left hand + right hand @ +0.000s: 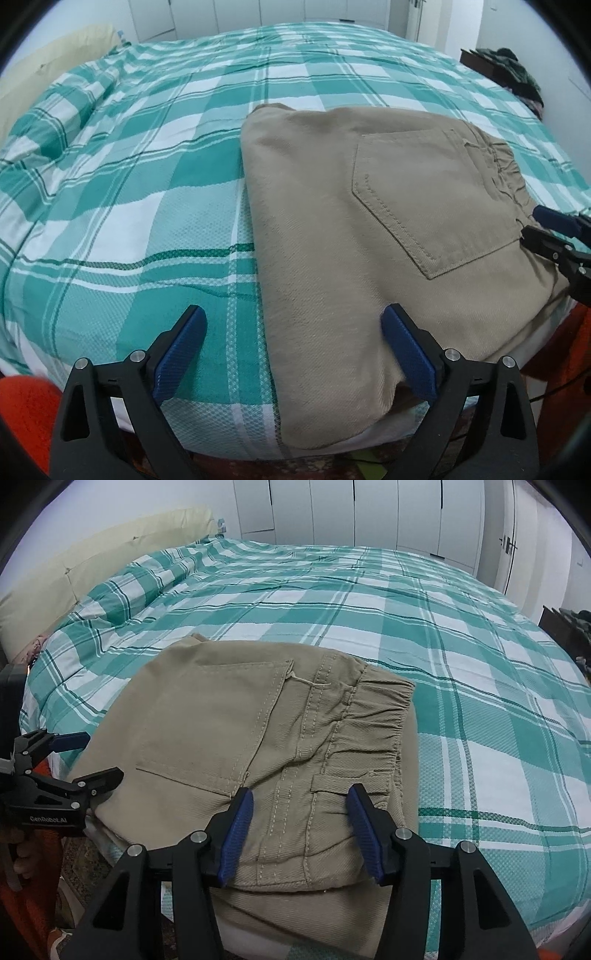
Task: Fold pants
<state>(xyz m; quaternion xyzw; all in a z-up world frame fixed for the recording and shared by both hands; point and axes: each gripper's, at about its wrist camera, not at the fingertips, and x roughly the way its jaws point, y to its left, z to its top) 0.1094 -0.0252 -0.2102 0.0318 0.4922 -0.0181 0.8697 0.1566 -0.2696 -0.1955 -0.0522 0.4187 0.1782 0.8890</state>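
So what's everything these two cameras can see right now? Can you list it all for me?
pants: one pair, beige, folded into a compact stack at the near edge of the bed, back pocket and elastic waistband facing up
bedspread: one, green and white check, covering the bed
headboard: one, cream, padded, at the far left end of the bed
wardrobe doors: a row, white, along the far wall
dark clothes pile: one, dark, beyond the bed's far right corner
left gripper: one, black with blue pads, open, straddling the left edge of the pants
right gripper: one, black with blue pads, open, over the waistband end
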